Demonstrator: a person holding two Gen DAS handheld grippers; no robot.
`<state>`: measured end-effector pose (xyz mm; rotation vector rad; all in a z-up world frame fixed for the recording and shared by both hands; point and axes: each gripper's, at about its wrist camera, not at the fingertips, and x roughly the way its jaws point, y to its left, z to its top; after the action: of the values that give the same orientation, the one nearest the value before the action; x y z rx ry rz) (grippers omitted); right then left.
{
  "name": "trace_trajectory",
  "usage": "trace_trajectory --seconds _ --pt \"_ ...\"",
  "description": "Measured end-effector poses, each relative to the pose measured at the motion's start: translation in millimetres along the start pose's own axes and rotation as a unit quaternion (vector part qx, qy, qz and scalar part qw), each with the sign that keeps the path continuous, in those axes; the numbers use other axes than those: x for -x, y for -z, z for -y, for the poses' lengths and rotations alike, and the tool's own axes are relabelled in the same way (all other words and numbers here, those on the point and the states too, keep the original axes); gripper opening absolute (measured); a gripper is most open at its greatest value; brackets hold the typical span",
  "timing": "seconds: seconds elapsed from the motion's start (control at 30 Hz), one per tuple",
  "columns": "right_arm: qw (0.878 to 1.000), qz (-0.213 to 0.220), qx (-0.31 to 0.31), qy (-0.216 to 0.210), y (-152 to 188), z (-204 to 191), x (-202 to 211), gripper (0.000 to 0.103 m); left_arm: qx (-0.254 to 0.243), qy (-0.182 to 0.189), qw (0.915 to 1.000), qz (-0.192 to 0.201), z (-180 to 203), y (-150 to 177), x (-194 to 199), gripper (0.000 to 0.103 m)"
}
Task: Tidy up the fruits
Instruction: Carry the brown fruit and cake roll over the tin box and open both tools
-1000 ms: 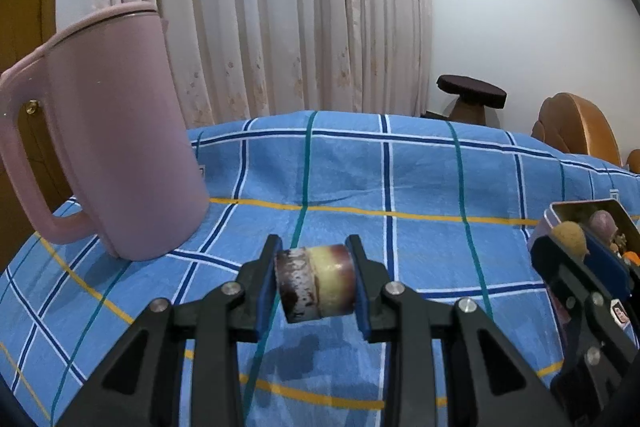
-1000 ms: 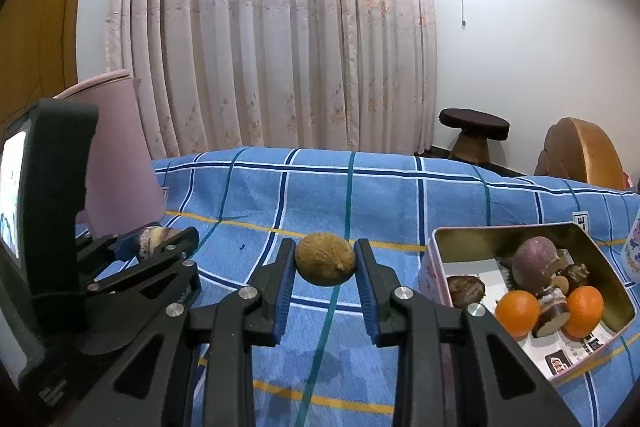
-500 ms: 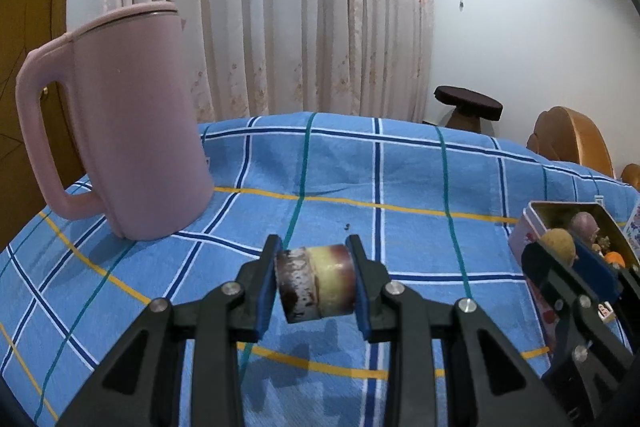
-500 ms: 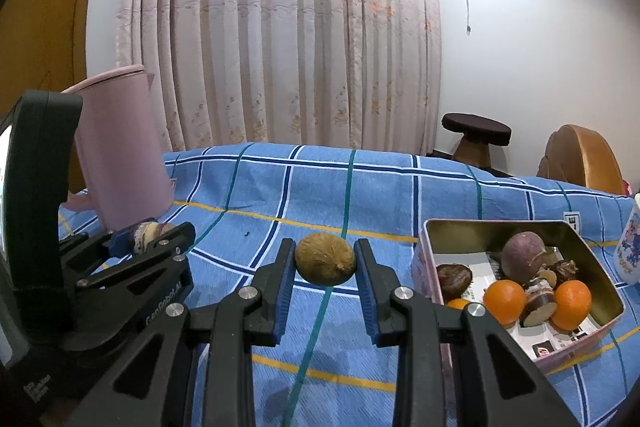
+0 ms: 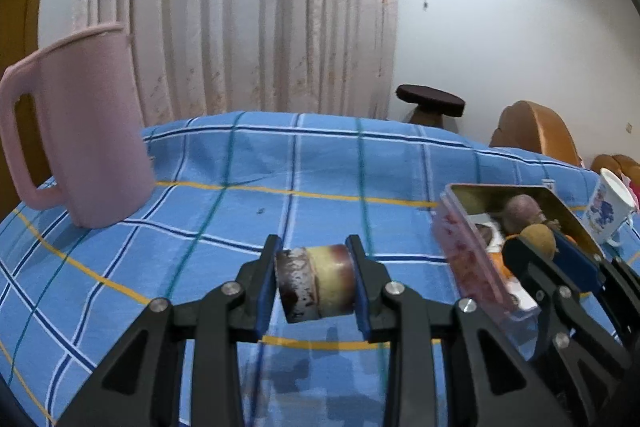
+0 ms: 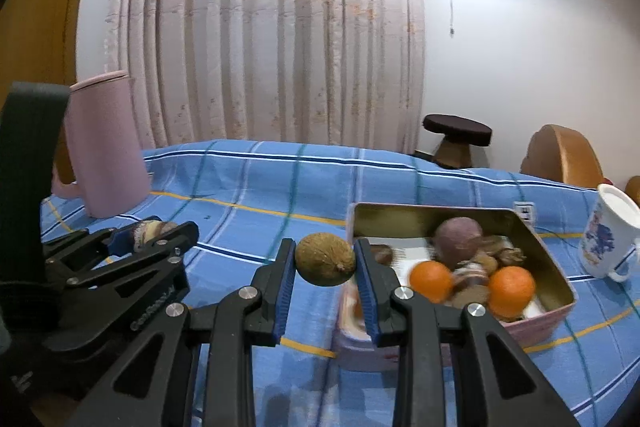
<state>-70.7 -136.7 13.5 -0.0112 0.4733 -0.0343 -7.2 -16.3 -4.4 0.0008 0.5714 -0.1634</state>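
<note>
Now, left wrist: left gripper clamps cut fruit chunk; tin lies right-ahead.
Right wrist: right gripper pinches brown fruit, tin's near corner probably underneath; advance over oranges, lower, then release.

Each camera sits just behind its own tongs, low and close over the worktop, facing the curtain at 12 o'clock. Both views share the pink jug at 10 o'clock and the tin at 3 o'clock.
</note>
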Motion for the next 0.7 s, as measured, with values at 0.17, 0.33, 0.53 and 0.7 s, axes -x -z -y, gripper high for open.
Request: trace_trajectory --seconds 0.17,0.33,0.53,0.7 --pt "0.999 0.002 -0.015 0.029 -1.4 35.4 2.2 0.032 -0.015 0.023 0.9996 0.01 30.0 -4.5 0.8 0.034" --pt "0.997 -0.005 -0.042 0.067 -4.2 80.7 -3.9 0.032 -0.031 0.058 0.9977 0.014 68.1 -12.1 -2.6 0.034" --pt "0.993 -0.035 -0.08 0.081 -5.6 136.6 -21.4 0.032 -0.04 0.097 0.9944 -0.008 113.7 -15.4 -20.5 0.034" --pt "0.992 -0.067 -0.094 0.055 -5.7 153.0 -40.3 0.032 -0.048 0.096 0.994 -0.025 133.4 -15.6 -36.3 0.034"
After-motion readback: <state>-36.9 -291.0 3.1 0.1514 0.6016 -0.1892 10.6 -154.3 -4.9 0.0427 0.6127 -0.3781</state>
